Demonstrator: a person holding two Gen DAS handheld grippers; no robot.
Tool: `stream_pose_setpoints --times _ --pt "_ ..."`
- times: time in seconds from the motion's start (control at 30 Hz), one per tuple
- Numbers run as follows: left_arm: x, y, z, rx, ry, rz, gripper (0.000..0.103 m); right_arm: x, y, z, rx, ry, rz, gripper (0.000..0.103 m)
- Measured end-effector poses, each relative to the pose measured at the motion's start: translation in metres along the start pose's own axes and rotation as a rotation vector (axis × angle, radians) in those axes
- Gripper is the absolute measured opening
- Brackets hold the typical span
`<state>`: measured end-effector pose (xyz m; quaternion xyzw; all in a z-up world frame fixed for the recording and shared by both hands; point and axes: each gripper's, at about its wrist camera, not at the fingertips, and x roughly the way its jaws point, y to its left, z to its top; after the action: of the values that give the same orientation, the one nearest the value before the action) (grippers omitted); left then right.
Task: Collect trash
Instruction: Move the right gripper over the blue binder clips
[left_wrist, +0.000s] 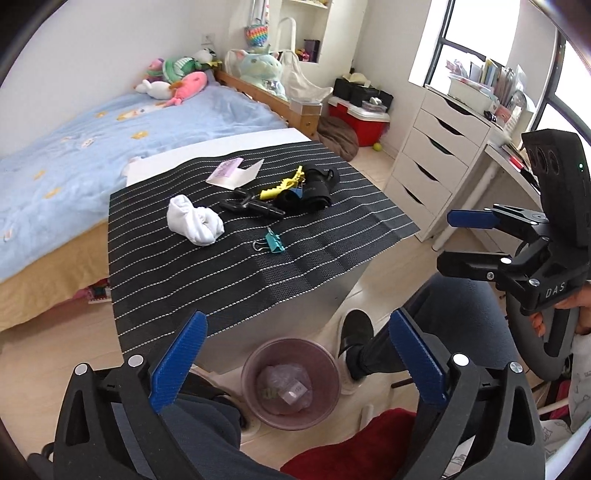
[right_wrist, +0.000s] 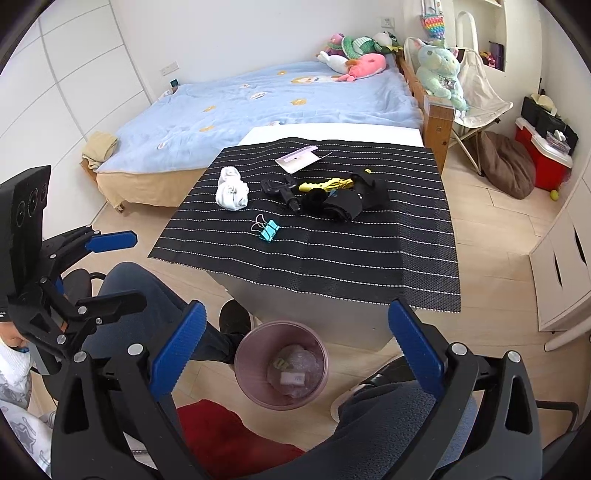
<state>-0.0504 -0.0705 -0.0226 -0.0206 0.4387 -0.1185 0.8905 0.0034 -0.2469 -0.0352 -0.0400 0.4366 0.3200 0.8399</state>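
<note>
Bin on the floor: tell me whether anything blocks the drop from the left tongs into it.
Nothing visible does. The left tongs are open and empty above the bin, whose mouth is uncovered. The table edge sits behind it, not over it.

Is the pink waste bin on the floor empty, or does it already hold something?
Not empty. The pink waste bin stands upright below the table edge, with crumpled clear plastic and a small white piece at its bottom.

You can't make out the bits inside the pink bin (right_wrist: 281, 365): clear wrap plus sthg small, too blurry to name. Blue binder clip (left_wrist: 297, 192) is mostly hidden under the yellow clip (left_wrist: 281, 183). Left hand-held gripper (right_wrist: 110, 271) is cut off by the frame edge.
</note>
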Motion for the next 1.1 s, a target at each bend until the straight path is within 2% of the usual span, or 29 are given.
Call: stream_pose_setpoints --times 0.4,0.57,0.8,1.1 --pt "-0.002 0.017 0.001 -0.043 -0.026 0.043 0.095 0.01 0.006 0.007 -0.029 0.013 0.028 0.098" --pt "-0.005 0.027 0.005 -0.059 -0.042 0.061 0.095 0.019 0.012 0.019 -0.099 0.004 0.081 0.098" --pt "-0.007 0.039 0.004 -0.082 -0.049 0.071 0.095 0.041 0.025 0.041 -0.227 0.03 0.097 0.098" --pt "-0.006 0.05 0.003 -0.108 -0.047 0.073 0.095 0.087 0.038 0.067 -0.406 0.136 0.125 0.098"
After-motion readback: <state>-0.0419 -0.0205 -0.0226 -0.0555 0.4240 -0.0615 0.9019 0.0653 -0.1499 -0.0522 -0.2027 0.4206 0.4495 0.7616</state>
